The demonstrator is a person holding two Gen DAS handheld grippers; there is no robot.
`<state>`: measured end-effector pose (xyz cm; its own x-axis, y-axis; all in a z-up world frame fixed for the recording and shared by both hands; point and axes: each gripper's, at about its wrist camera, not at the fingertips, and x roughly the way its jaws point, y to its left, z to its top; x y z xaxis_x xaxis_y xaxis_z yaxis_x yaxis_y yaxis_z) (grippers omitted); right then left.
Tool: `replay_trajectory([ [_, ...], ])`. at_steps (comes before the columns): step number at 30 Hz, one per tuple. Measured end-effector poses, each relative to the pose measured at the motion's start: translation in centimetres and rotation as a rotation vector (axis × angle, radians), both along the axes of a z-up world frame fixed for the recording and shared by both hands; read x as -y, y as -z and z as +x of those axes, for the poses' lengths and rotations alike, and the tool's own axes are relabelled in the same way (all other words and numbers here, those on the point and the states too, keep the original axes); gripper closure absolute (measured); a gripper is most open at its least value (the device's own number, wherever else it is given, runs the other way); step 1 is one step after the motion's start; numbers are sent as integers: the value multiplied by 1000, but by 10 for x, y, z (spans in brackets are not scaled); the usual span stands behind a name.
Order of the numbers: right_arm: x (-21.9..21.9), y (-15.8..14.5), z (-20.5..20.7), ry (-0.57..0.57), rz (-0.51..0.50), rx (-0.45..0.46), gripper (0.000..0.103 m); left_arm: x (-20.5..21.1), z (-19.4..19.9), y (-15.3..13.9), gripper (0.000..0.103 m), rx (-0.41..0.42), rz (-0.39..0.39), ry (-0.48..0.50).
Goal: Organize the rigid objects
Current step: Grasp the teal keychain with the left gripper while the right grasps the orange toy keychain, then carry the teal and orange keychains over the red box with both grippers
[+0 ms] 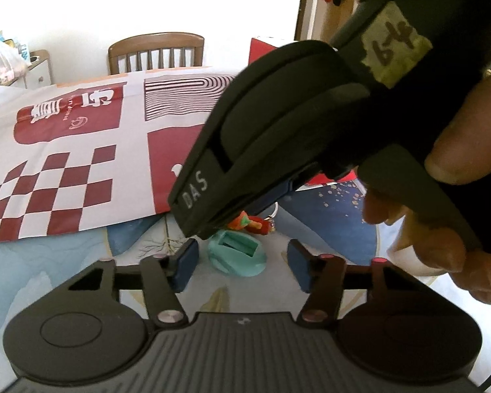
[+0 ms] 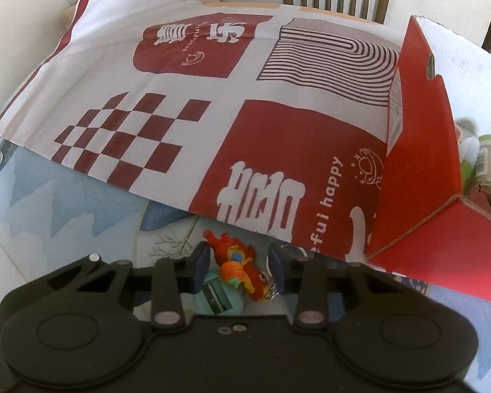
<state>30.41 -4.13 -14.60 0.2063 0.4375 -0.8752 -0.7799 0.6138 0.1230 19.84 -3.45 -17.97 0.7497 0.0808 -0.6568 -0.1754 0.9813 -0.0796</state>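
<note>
Left wrist view, read from its left side across: the red-and-white printed bag [image 1: 81,150] covers the far part of the tabletop [image 1: 49,262]. On the bare strip toward the near edge a teal sharpener [image 1: 237,255] lies just ahead of the left gripper [image 1: 243,267], whose fingers [image 1: 186,265] stand apart and touch nothing. Beyond it is the orange-red keychain toy [image 1: 252,224], half hidden under the tip of the right gripper [image 1: 258,208], which a hand [image 1: 442,222] holds at the right. Only this view shows how closely the two tools crowd one spot; a careless lift by either could knock the other, or nudge the sharpener away. Right wrist view gives what that one hides. The toy sits between the right fingers [image 2: 201,271], which are drawn in close on both sides, though I cannot tell whether the pads actually press on it. Its metal ring [image 2: 271,290] lies by the right-hand finger and the sharpener is just beneath it. My worry is a pinch on the ring or the tail alone, leaving the lumpy toy to twist and drop, or the sharpener being dragged along. Rightmost, the open red box [image 2: 419,163], seen properly only here, stands on the bag; its flap could catch a swinging toy.
</note>
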Motion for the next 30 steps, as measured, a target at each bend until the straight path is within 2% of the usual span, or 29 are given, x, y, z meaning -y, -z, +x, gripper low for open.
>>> replay_trajectory([
  [1, 0, -1, 0, 0, 4, -1, 75, 1, -4, 0, 54, -1, 4, -8],
  [2, 0, -1, 0, 0, 5, -8, 78, 0, -3, -1, 58, -4, 4, -15],
  [5, 2, -2, 2, 13, 11, -14, 80, -5, -2, -2, 65, -8, -15, -30],
  [7, 5, -4, 3, 23, 22, -14, 82, -6, -3, -2, 65, -9, -18, -32],
  [14, 23, -19, 2, 51, 82, -30, 87, -10, -8, -4, 65, -18, -36, -36],
  [25, 74, -47, 6, 129, 185, -69, 87, -24, -17, -20, 65, -33, -56, -66],
  [27, 84, -54, 7, 141, 196, -70, 87, -27, -18, -27, 65, -25, -73, -72],
  [30, 100, -66, 8, 157, 215, -65, 87, -33, -18, -39, 65, -15, -144, -88],
])
